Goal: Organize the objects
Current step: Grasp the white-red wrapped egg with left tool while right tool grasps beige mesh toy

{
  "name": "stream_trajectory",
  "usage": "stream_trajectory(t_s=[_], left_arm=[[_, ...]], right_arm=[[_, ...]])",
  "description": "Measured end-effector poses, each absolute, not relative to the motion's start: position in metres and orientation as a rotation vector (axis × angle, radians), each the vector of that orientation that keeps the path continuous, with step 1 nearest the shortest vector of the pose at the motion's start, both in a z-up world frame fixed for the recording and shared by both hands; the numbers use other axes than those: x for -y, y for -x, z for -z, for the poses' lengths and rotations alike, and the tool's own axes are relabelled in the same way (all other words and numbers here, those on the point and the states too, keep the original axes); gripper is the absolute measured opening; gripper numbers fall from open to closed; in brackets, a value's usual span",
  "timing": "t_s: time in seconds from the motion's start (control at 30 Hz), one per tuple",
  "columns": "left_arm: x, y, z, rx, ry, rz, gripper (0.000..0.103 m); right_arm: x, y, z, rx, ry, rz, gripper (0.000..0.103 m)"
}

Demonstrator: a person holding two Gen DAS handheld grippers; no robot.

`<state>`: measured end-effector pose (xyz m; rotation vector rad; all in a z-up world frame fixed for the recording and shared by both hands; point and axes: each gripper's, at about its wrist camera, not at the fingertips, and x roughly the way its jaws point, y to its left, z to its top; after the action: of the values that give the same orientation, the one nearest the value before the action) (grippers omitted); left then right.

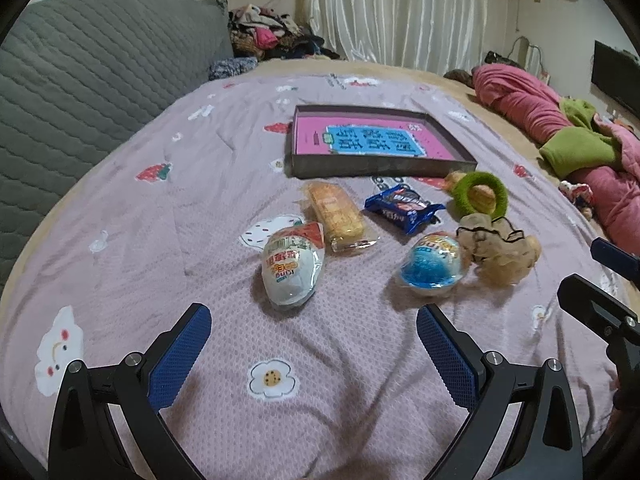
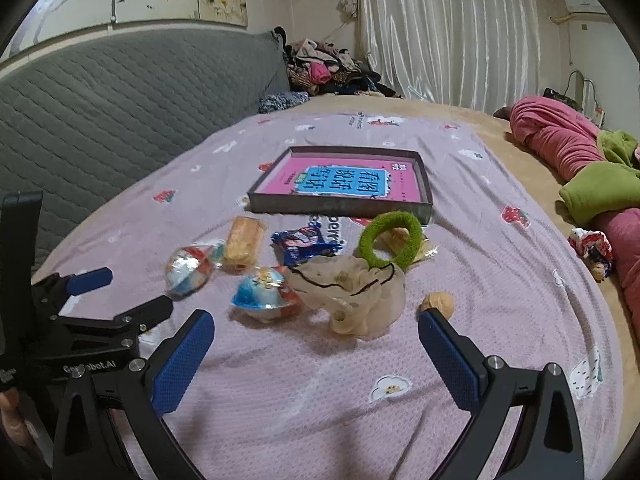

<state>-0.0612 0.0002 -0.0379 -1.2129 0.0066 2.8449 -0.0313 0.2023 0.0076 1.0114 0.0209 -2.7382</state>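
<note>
A shallow dark box [image 1: 456, 165] [image 2: 426, 184] with a pink and blue book in it lies on the lilac bedspread. In front of it lie a wrapped cake bar [image 1: 338, 216] [image 2: 243, 242], a blue biscuit pack [image 1: 404, 208] [image 2: 302, 246], a green scrunchie [image 1: 478, 194] [image 2: 390, 240], a beige scrunchie [image 1: 496, 252] [image 2: 352, 294], a white egg toy [image 1: 292, 266] [image 2: 190, 270], a blue egg toy [image 1: 434, 266] [image 2: 264, 294] and a walnut [image 2: 439, 304]. My left gripper [image 1: 314, 352] is open, just short of the white egg. My right gripper [image 2: 316, 354] is open, just short of the beige scrunchie.
A grey quilted headboard [image 1: 92, 80] stands on the left. A pink and green quilt [image 1: 560, 132] [image 2: 580, 160] lies along the right side of the bed. Clothes [image 1: 264, 34] are piled at the far corner. A small wrapped toy [image 2: 592, 246] lies near the quilt.
</note>
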Motion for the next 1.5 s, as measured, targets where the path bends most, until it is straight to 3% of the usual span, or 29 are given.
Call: stream_trajectory(t_s=[0.67, 1.0, 1.1, 1.17, 1.3, 1.37, 1.5], left_arm=[[0.011, 0.129, 0.071, 0.004, 1.346, -2.808, 0.102], [0.017, 0.158, 0.090, -0.022, 1.398, -2.783, 0.102], [0.017, 0.164, 0.098, 0.004, 1.430, -2.752, 0.102], [0.017, 0.166, 0.101, -0.004, 1.437, -2.754, 0.102], [0.018, 0.170, 0.103, 0.041, 1.430, -2.736, 0.102], [0.019, 0.170, 0.103, 0.069, 1.421, -2.723, 0.102], [0.016, 0.166, 0.097, 0.084, 1.370, -2.718, 0.095]], right_arm=[[-0.194, 0.087, 0.028, -0.231, -1.125, 2.728, 0.103], [-0.171, 0.103, 0.048, -0.572, -1.140, 2.706, 0.102], [-0.163, 0.108, 0.054, -0.677, -1.141, 2.716, 0.087], [-0.162, 0.115, 0.059, -0.696, -1.176, 2.703, 0.070], [-0.164, 0.121, 0.063, -0.673, -1.189, 2.698, 0.053], [-0.167, 0.123, 0.064, -0.604, -1.195, 2.673, 0.039], [-0.174, 0.123, 0.063, -0.531, -1.196, 2.661, 0.035]])
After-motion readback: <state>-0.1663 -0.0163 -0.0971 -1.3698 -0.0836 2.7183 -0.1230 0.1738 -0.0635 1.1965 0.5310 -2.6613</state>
